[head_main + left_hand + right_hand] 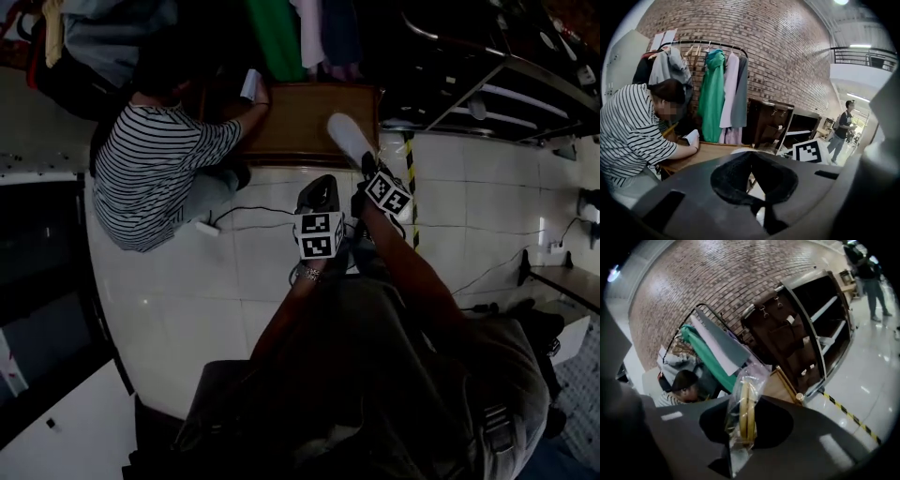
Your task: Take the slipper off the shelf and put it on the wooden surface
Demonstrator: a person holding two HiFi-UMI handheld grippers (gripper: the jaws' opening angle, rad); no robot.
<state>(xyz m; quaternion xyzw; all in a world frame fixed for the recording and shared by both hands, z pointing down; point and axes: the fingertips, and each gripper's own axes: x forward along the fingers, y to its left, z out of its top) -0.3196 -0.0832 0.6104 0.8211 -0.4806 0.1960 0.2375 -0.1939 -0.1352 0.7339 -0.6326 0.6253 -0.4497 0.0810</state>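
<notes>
The slipper [350, 137] is pale and sits in a clear plastic bag. My right gripper [367, 169] is shut on it and holds it above the right end of the low wooden surface [300, 122]. In the right gripper view the bagged slipper [746, 413] stands edge-on between the jaws, with the wooden surface [774, 386] just beyond it. My left gripper [319, 194] hangs beside the right one over the tiled floor, jaws closed on nothing [757, 194]. The dark shelf unit [487, 89] stands to the right.
A person in a striped shirt [155, 169] crouches at the left end of the wooden surface, hand on a white paper [691, 137]. A clothes rack [719, 89] stands behind against the brick wall. Cables [248, 217] and yellow-black tape [411, 187] lie on the floor. Another person [841, 130] stands far off.
</notes>
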